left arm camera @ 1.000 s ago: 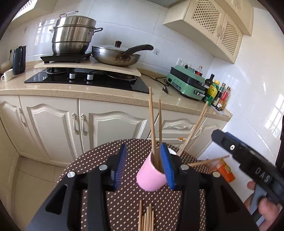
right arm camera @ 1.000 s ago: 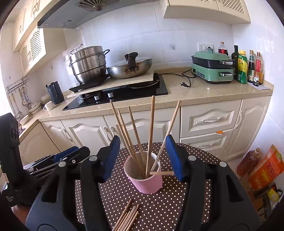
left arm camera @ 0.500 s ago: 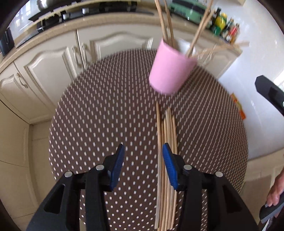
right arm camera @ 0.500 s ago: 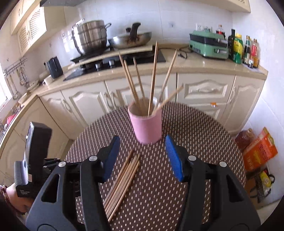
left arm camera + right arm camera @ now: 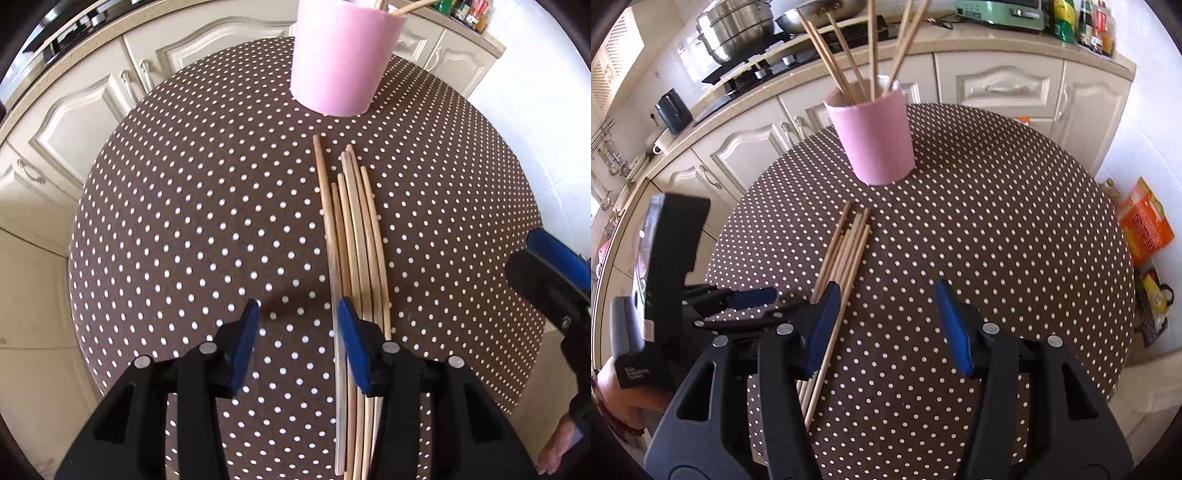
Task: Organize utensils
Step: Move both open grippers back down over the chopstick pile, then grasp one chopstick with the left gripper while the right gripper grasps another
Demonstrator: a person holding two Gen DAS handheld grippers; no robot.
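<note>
Loose pale wooden chopsticks [image 5: 356, 236] lie bundled on the brown polka-dot round table [image 5: 192, 221], just near of the pink cylindrical cup [image 5: 341, 55] holding others upright. The left gripper [image 5: 297, 332], jaws apart and empty, hangs over their left edge, apparently to pick one. The right gripper [image 5: 886, 314] waits apart and empty.

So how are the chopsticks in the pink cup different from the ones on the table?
The chopsticks in the pink cup stand on end, leaning and fanned apart; the chopsticks on the table lie flat, side by side in a tight bundle. The cup holds the first group; the second rests loose on the dotted tablecloth, beside the open left gripper. Both groups look like plain light wood.
</note>
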